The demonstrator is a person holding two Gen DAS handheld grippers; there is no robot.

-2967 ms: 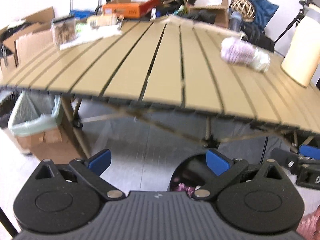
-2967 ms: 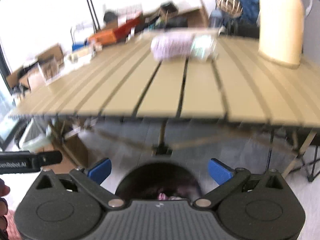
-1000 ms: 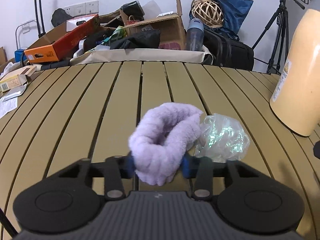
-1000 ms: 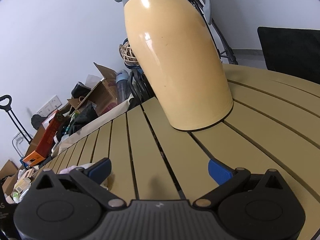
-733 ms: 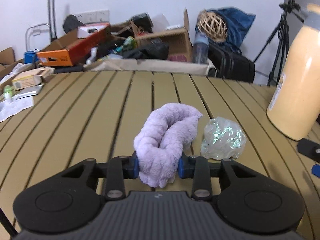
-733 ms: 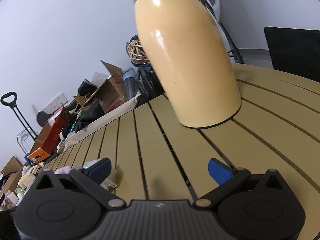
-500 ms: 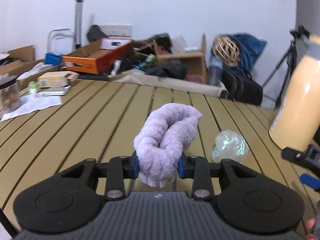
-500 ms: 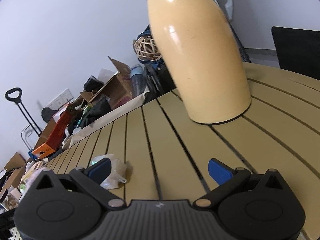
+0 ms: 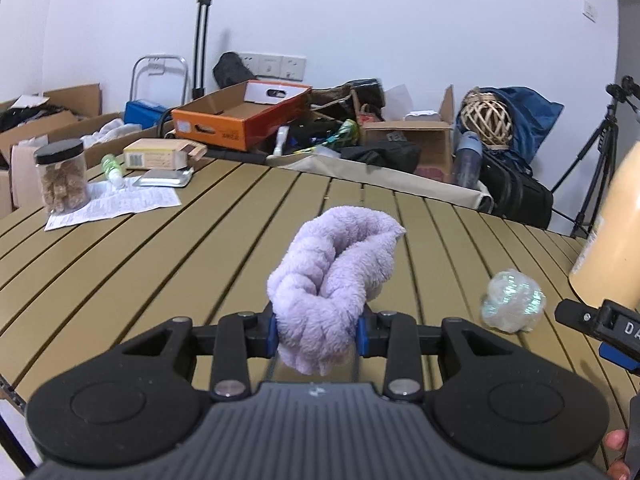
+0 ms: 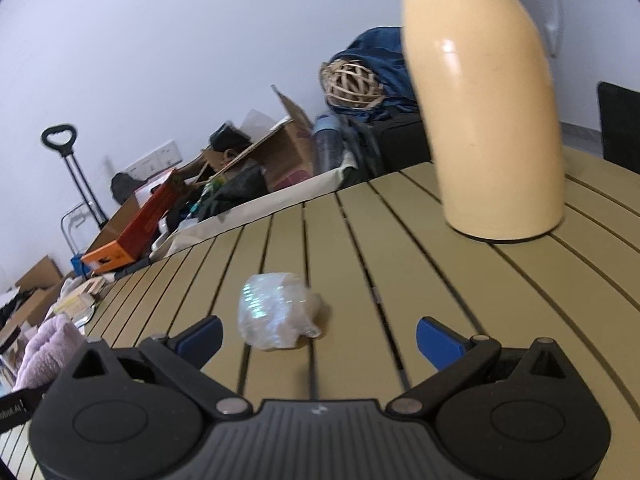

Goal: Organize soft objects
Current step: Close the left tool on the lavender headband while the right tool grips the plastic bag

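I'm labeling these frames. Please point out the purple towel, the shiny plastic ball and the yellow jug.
purple towel [image 9: 336, 264], left wrist view, fluffy middle.
shiny plastic ball [image 10: 276, 312], right wrist view, centre.
yellow jug [image 10: 488, 120], right wrist view, body.

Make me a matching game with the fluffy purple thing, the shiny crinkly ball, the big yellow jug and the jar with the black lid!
Things:
1. fluffy purple cloth
2. shiny crinkly ball
3. big yellow jug
4. jar with the black lid

Where or how:
A. stands on a sheet of printed paper
B. lies loose on the table, in front of the open right gripper
C. stands upright at the table's far right
D. squeezed between the left gripper's fingers

Pairs: 1-D, 2-B, 3-C, 4-A
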